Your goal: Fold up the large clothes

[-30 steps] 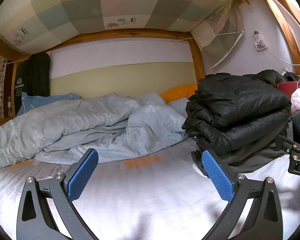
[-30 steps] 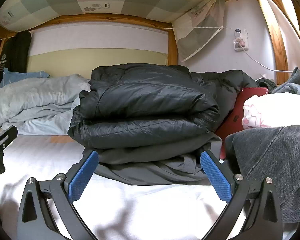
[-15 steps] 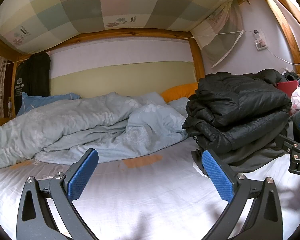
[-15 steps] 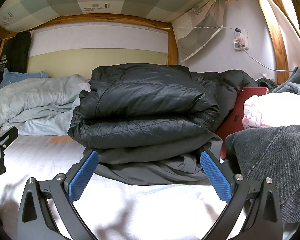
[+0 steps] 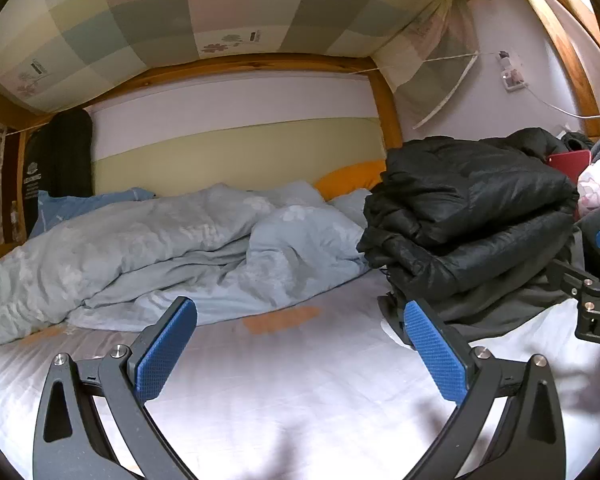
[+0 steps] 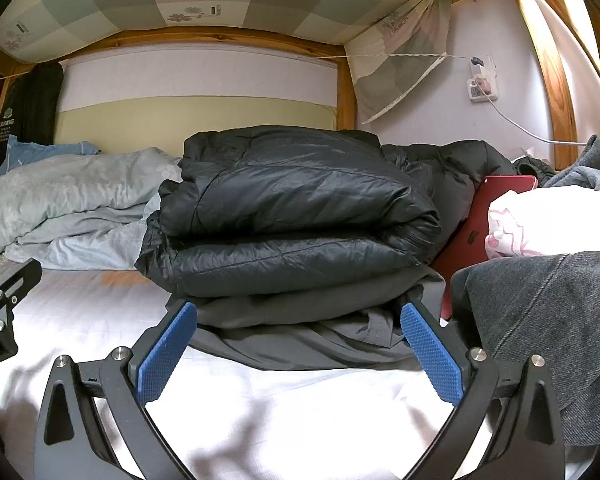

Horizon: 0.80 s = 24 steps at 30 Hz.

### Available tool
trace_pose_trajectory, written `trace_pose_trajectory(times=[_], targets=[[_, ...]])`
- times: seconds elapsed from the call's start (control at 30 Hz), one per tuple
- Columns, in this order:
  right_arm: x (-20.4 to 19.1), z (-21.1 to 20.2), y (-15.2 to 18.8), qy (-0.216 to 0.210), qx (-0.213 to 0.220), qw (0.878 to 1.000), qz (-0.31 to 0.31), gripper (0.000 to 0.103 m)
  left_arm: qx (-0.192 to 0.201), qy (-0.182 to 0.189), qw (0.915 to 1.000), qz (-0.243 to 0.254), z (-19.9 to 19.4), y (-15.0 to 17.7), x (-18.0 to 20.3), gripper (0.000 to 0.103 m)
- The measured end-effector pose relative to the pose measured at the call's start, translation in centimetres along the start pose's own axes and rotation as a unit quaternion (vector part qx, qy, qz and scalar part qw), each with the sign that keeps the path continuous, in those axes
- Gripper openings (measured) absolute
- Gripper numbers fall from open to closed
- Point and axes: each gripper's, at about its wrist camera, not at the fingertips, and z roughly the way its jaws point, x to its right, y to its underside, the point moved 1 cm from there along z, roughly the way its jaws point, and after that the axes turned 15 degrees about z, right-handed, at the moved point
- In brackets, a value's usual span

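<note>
1. Wooden bunk framing and a checked sheet overhead enclose the bed [image 5: 284, 392] I am working over; its white sheet runs bare beneath both cameras, with a rumpled pale blue duvet [image 5: 160, 248] heaped along the far side.
2. My left claw [image 5: 300, 344] is spread wide and released, blue pads [image 5: 165, 354] well apart, holding nothing and touching nothing; only white sheet shows between them.
3. My right claw [image 6: 298, 350] is equally wide and empty, its pads [image 6: 430, 354] framing the foot of the clothes pile without touching it, as far as I can tell.
4. Both claws sit low and level, just above the mattress, pointing toward the headboard wall. The right one shows at the right edge of the left view, and the left one at the left edge of the right view, so they sit side by side.
5. A folded black puffer jacket [image 6: 292, 216] lies in two thick layers straight ahead of the right claw, resting on a flattened grey garment [image 6: 308, 320] whose edge spills toward the pads.
6. From the left claw, that stack [image 5: 472, 220] sits ahead and to the right, just past the right pad.
7. Beside the stack to the right are a red flat object [image 6: 484, 224], a white and pink bundle [image 6: 552, 220] and dark grey knit fabric [image 6: 548, 328].
</note>
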Motion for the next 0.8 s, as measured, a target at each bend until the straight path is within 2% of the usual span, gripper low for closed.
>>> trace_pose_trajectory(times=[0.8], targets=[[-0.03, -0.01, 0.0, 0.0, 0.0, 1.0, 0.0, 0.103, -0.002, 0.0, 0.9999, -0.01, -0.16, 0.11, -0.42, 0.103]])
